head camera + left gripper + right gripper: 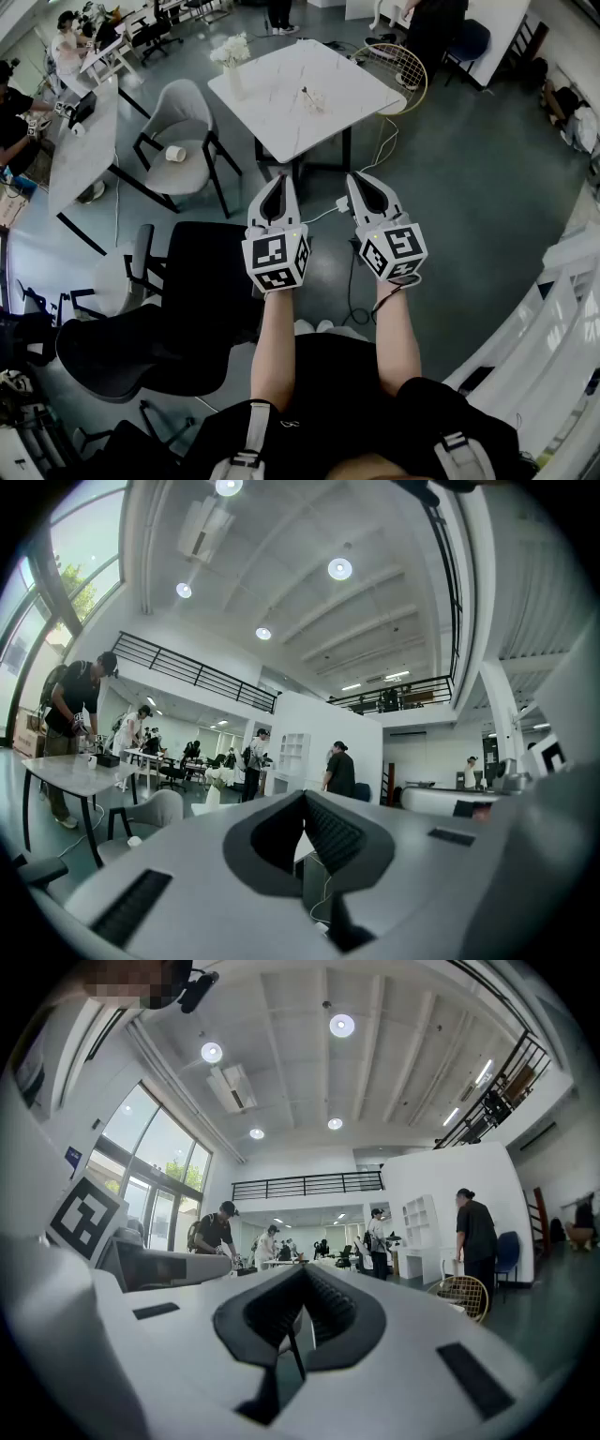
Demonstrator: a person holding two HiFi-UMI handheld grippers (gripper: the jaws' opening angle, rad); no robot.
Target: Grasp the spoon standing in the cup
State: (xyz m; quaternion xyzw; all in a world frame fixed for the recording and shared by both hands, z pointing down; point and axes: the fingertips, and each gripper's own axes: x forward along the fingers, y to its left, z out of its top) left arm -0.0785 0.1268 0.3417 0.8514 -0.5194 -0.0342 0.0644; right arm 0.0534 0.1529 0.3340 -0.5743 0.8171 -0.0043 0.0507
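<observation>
Both grippers are held side by side in the air over the grey floor, short of a white table (272, 122). On that table sits a small pale object (313, 100) with a thin stick rising from it; it is too small to tell whether it is the cup with the spoon. My left gripper (279, 178) has its jaws together with nothing between them, as its own view (305, 797) also shows. My right gripper (360, 178) is likewise shut and empty (305, 1269). Both point toward the table.
A vase of white flowers (232, 56) stands on the table's far left corner. A grey chair (187, 141) with a paper cup (175, 153) on its seat is left of the table. A black chair (178, 309) is at my left; a cable (352, 272) lies on the floor.
</observation>
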